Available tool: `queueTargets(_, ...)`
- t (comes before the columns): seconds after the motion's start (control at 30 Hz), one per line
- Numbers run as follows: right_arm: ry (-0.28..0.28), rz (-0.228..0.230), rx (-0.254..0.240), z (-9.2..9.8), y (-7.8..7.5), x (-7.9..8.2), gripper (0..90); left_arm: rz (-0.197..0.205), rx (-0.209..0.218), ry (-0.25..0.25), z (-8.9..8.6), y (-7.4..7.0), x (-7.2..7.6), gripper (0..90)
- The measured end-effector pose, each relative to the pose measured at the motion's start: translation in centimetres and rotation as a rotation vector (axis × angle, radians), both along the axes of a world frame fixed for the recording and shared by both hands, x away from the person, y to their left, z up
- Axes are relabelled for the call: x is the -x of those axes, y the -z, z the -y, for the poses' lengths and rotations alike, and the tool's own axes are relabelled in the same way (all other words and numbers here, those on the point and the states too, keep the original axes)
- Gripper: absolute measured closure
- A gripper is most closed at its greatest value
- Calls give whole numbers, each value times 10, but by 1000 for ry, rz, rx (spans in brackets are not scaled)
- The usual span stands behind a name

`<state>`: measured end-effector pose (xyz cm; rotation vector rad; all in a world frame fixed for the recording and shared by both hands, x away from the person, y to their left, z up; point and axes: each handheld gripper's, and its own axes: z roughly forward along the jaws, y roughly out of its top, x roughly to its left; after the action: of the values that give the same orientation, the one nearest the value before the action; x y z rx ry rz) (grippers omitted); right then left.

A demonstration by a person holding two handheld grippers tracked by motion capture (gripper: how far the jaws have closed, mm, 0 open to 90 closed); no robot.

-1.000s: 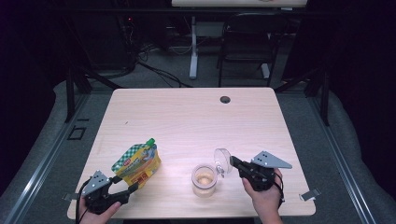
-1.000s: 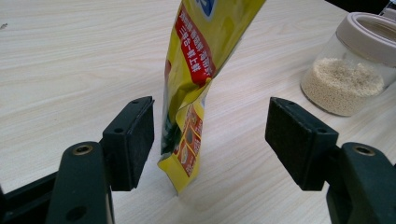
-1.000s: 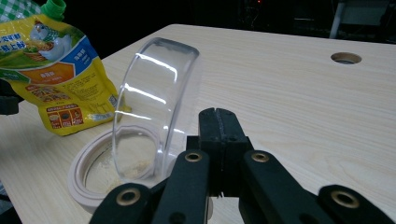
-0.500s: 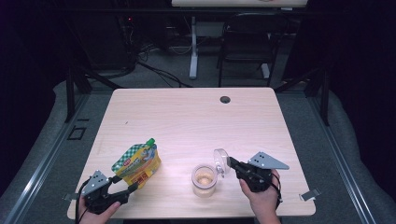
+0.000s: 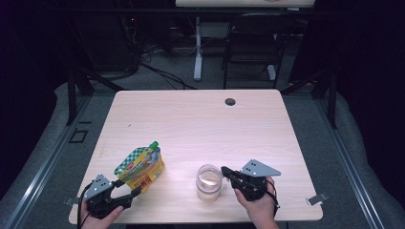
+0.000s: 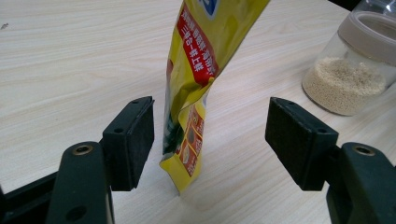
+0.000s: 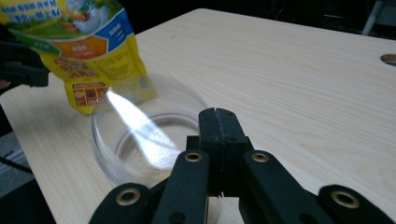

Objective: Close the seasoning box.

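Observation:
A yellow and green stand-up pouch (image 5: 141,164) with a green cap leans on the wooden table (image 5: 200,124) at the front left. My left gripper (image 5: 128,187) is open around the pouch's lower edge. In the left gripper view the pouch (image 6: 196,60) hangs between the pads (image 6: 135,135) without touching either. A clear jar (image 5: 208,191) of pale grain stands at the front centre and appears again as the jar (image 6: 350,70). My right gripper (image 5: 224,170) is shut on the rim of a clear round lid (image 7: 140,140), held over the jar's mouth.
A dark cable hole (image 5: 230,101) sits near the table's far edge. Behind the table are a chair (image 5: 248,47) and a white desk leg (image 5: 197,52). The front table edge runs just under both hands.
My right gripper has carried the clear lid leftward from beside the jar to over its mouth. The left gripper and the pouch have stayed where they were.

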<state>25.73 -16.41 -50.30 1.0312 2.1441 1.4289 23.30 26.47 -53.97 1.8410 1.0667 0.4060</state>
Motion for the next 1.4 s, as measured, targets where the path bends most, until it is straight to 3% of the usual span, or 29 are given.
queueTargets(0.57,-12,16,-9,-2,-2,4,900,13,-2,-4,-3,-3,1,330)
queueTargets(0.77,-3,16,-15,2,-4,4,900,27,16,-12,-4,-4,3,330)
queueTargets(1.17,8,41,-46,10,-17,7,889,15,15,-36,-6,-15,12,359)
queueTargets(1.4,8,36,-29,14,-21,8,869,16,-6,-61,-8,-24,16,361)
